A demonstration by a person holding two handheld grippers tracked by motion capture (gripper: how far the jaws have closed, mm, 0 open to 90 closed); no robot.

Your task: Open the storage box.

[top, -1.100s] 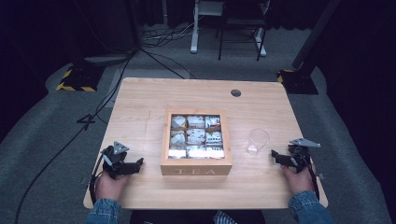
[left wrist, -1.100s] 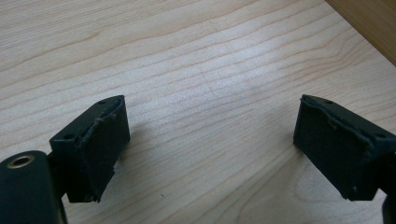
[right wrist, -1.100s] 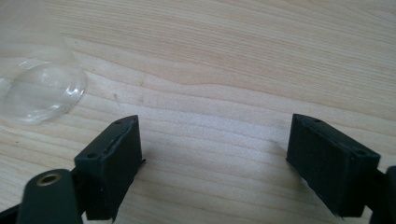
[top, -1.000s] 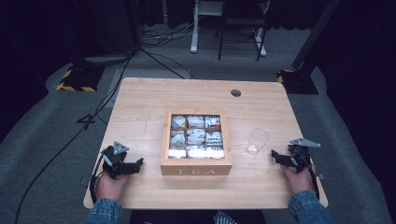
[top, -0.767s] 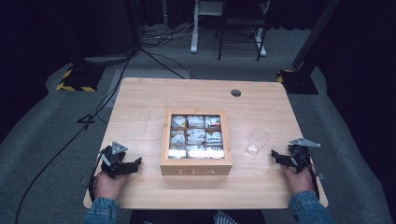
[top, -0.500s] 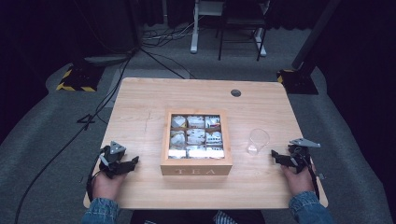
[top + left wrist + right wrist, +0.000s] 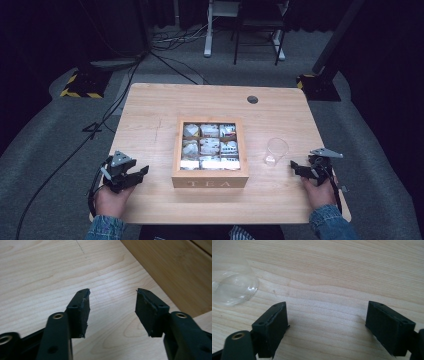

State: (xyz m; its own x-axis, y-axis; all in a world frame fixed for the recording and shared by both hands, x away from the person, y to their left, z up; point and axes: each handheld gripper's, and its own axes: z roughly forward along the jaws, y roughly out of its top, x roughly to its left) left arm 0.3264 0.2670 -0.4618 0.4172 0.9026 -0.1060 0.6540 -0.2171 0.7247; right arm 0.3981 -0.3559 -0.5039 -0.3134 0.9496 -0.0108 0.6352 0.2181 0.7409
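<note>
In the left gripper view, the left gripper is showing its two black jaws with a moderate gap between them. They have just been closing, and only bare wood lies in that gap, so nothing is being held. The side wall of the tea box is crossing that view at about two o'clock from the fingertips, near the right jaw but apart from it.

In the right gripper view, the right gripper is holding its jaws wide apart over bare wood and is gripping nothing. The clear glass cup is sitting at about ten o'clock from the fingertips, near the left jaw and not touching it.

In the high view, the left gripper is pointing towards three o'clock, at the tea box, which is sitting near it but clear of it. The box is close to square, so it has no marked long axis; its open top is facing up, and its lettered front wall is facing six o'clock, towards the person. Its compartments are holding packets.

The right gripper is pointing towards nine o'clock. The glass cup is standing upright with its mouth up, at about ten o'clock just beside the gripper's tip and at three o'clock from the box.

Everything is resting on the wooden table.
</note>
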